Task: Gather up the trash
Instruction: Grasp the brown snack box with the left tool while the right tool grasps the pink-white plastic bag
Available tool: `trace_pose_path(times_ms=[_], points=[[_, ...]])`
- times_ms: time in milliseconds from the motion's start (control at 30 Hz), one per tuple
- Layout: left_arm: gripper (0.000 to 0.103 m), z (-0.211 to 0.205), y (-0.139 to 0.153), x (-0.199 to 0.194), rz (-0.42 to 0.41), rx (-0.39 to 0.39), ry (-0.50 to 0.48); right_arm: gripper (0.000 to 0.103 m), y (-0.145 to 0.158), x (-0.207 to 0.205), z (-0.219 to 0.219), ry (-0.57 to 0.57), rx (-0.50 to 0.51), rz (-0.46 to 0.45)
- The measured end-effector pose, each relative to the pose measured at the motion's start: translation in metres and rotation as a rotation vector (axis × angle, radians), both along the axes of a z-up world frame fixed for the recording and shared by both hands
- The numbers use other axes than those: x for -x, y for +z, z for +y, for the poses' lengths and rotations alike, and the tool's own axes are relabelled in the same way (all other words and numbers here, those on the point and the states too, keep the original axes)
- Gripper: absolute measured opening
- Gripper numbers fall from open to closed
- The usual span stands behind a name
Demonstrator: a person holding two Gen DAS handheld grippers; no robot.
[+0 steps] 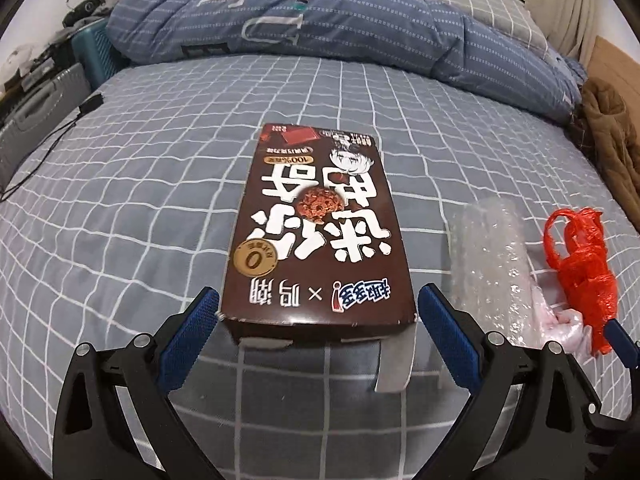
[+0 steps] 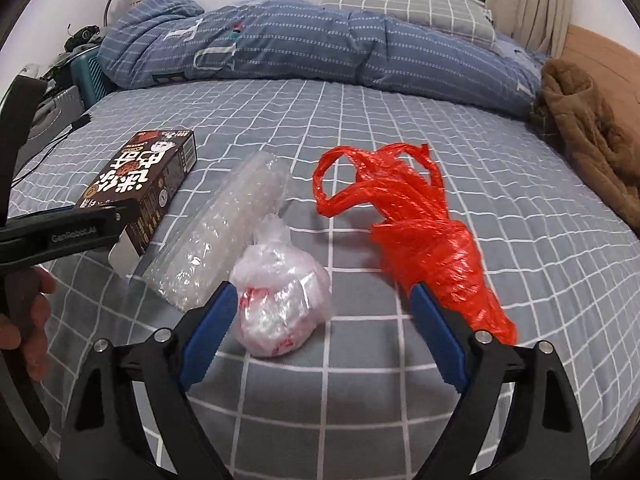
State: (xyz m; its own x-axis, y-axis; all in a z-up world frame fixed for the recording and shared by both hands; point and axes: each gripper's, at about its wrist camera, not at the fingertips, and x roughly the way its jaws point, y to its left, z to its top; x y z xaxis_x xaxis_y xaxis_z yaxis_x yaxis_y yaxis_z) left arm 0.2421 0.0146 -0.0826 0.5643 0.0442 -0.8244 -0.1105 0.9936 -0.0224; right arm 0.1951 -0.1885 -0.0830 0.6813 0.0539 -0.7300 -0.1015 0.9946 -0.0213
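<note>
Brown cardboard, a snack box (image 1: 318,236) with white lettering, lay flat on the grey checked bed (image 1: 120,208) in the left wrist view, its near end just between the blue pads of the left gripper (image 1: 318,314); the jaws stood wide, each pad beside a corner of the box without pressing on it, and a torn flap hung loose at the box's near right corner. To the right of the box lay a roll of bubble wrap (image 1: 494,264), and beyond that a red plastic bag (image 1: 582,264). A blue quilt (image 1: 320,20) was bunched along the far side of the bed. In the right wrist view, the right gripper (image 2: 322,312) also stood wide, holding nothing, with a knotted clear plastic bag (image 2: 280,304) lying between its pads, close to the left one. The red plastic bag (image 2: 416,232) lay touching the outer side of the right pad, the bubble wrap (image 2: 224,232) and the box (image 2: 148,184) farther left. A hand (image 2: 28,320) held the left gripper's handle at the frame's left edge.
</note>
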Motion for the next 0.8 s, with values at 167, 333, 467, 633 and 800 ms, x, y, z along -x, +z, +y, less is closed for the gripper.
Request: trace_pose_path(times_ms=[167, 333, 467, 633, 800], points=[[0.097, 0.0, -0.006, -0.01, 0.011, 0.003, 0.008, 0.071, -0.003, -0.006, 0.002, 0.017, -0.014, 0.02], [0.097, 0.003, -0.01, -0.016, 0.017, 0.017, 0.021, 0.058, -0.006, -0.009, 0.008, 0.038, -0.029, 0.042], [0.093, 0.003, -0.013, -0.021, 0.029, 0.004, 0.017, 0.048, -0.01, -0.01, 0.014, 0.064, -0.038, 0.067], [0.088, 0.0, -0.014, -0.018, 0.019, -0.019, 0.012, 0.044, -0.012, -0.009, 0.017, 0.064, -0.031, 0.069], [0.088, 0.001, -0.01, -0.009, 0.013, -0.02, -0.002, 0.04, -0.007, -0.008, 0.013, 0.059, -0.057, 0.065]])
